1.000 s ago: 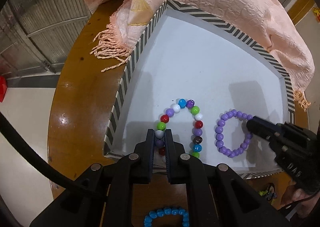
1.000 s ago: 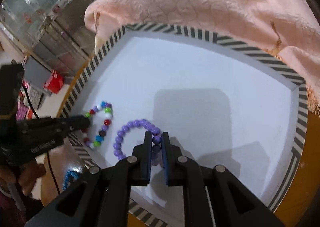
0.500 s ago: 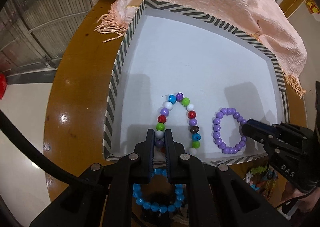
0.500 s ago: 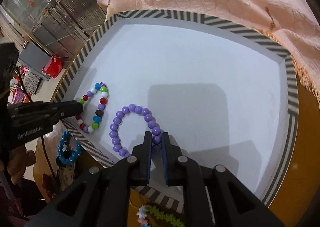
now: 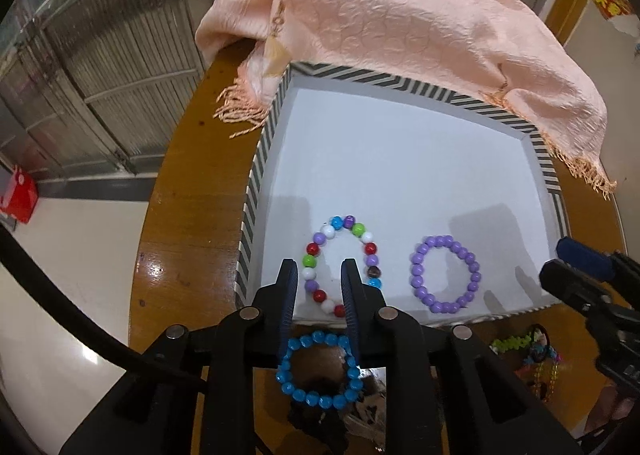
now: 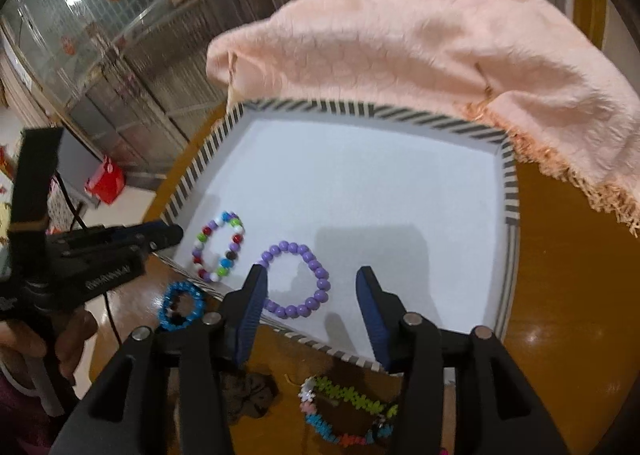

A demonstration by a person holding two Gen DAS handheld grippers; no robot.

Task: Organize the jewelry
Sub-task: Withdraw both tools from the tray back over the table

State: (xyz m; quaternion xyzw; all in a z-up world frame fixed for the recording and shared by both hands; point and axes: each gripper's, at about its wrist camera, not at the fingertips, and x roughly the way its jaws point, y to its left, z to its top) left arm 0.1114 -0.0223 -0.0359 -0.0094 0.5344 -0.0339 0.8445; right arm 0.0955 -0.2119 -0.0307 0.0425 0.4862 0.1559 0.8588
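Left wrist view: left claw angled down over tray, jaws opening, empty; multicolour bracelet lies inside w/ purple bracelet. Right claw likewise, opening, nothing gripped.

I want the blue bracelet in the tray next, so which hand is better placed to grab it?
Probably left: the blue bracelet lies on the table just beneath the left gripper, whose empty jaws are opening. The right gripper sits farther off, over the purple bracelet.

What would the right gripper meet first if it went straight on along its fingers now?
Probably the purple bracelet on the white floor of the striped tray. The right gripper, its jaws opening with nothing between them, points at it; depth is unclear.
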